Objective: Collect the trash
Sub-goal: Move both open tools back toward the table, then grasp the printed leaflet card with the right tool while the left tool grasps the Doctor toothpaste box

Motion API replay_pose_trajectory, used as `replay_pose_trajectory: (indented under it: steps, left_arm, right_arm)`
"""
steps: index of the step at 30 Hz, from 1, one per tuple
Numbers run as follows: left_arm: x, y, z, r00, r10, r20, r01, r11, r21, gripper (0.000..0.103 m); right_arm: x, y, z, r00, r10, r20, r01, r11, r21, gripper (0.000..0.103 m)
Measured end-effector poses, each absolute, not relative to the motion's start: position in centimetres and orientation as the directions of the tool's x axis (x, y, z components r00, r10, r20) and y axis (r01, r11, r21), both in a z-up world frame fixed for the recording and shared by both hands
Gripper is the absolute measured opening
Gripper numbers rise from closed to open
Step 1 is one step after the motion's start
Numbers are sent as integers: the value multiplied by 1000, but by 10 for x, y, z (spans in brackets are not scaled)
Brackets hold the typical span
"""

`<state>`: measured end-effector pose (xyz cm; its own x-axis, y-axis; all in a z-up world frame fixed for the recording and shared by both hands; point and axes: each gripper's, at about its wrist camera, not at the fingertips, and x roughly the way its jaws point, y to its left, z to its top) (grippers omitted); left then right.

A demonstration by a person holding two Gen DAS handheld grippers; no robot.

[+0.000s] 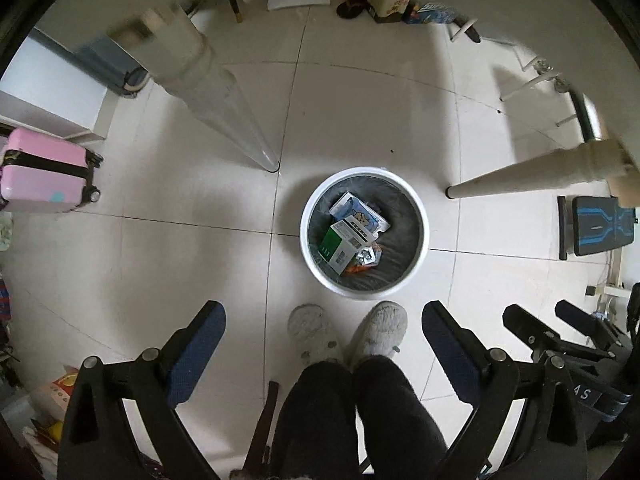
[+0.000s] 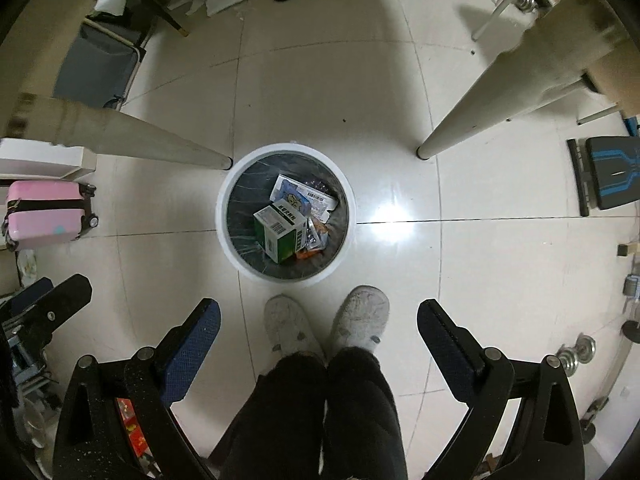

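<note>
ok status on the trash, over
Left gripper open, empty. Right gripper open, empty. Trash bin holds green box and wrappers. Nothing blocking.

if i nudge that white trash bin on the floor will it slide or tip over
The trash bin would probably slide rather than tip: it looks wide and low, and it stands on glossy floor tile. It is likely light, since only a green box and a few wrappers lie inside. The thin bag lining looks floppy and may shift.

Both wrist cameras face straight down from high up, side by side, sharing the bin [image 1: 364,232] [image 2: 285,212].
</note>
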<state>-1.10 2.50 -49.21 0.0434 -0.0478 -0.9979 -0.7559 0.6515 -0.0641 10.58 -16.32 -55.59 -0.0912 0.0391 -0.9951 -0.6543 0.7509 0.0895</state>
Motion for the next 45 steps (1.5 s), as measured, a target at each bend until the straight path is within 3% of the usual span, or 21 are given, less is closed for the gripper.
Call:
replay_pose_trajectory:
  steps: [11,21,29,36,45]
  left_arm:
    - [-21,19,-361,119,83,-989,-720,694,-28,100]
    - [37,62,-303,147,210,-967,-745,666,32,100]
    - [174,125,-294,101,338,-936,-703,690,174,100]
    - [295,186,-326,43,330,-943,-670,709,218,100]
    - [356,221,-351,-5,299,-954,-615,752,239,100]
  right_arm:
    - [89,-168,-384,-34,117,-993,-638,762,111,100]
    - [166,-124,-271,-2,214,-977,-670,725,161,100]
    - [323,-19,-255,80,98,-992,-864,502,-20,100]
    - [463,98,-301,150,-67,-986,-954,252,-162,100]
    - [499,166,-370,140,-171,-975,-987,-97,-125,100]
